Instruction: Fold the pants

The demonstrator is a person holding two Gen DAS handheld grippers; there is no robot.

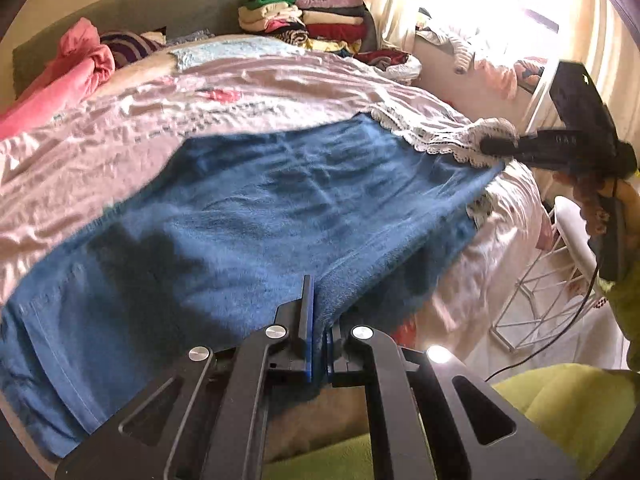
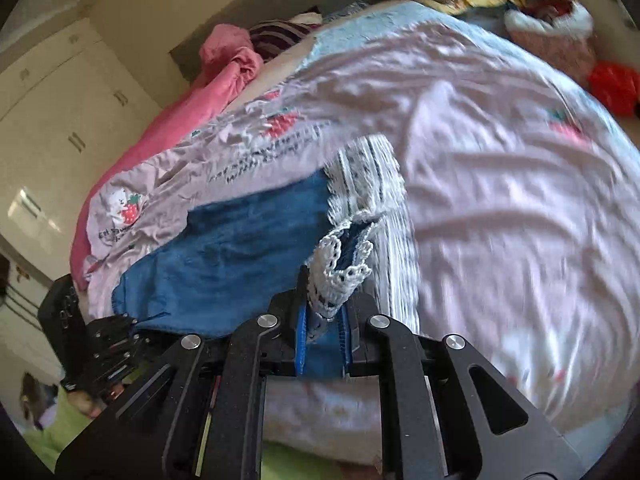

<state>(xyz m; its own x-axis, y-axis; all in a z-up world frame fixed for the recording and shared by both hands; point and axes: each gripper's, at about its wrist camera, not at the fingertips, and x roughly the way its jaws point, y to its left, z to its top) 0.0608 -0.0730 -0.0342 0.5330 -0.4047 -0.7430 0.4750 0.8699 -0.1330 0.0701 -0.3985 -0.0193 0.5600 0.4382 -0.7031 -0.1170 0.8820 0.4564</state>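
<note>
While the blue pants (image 1: 256, 208) are lying spread across the pink bedsheet (image 1: 120, 128), the left gripper (image 1: 318, 320) is pinching a fold of their blue fabric between its pressed-together fingers at 6 o'clock in the left wrist view. At 3 o'clock there, the right gripper (image 1: 492, 146) is clamping the pants' white lace hem (image 1: 432, 142). Its own camera is showing the lace hem (image 2: 340, 276) bunching between its closed-in fingers.
</note>
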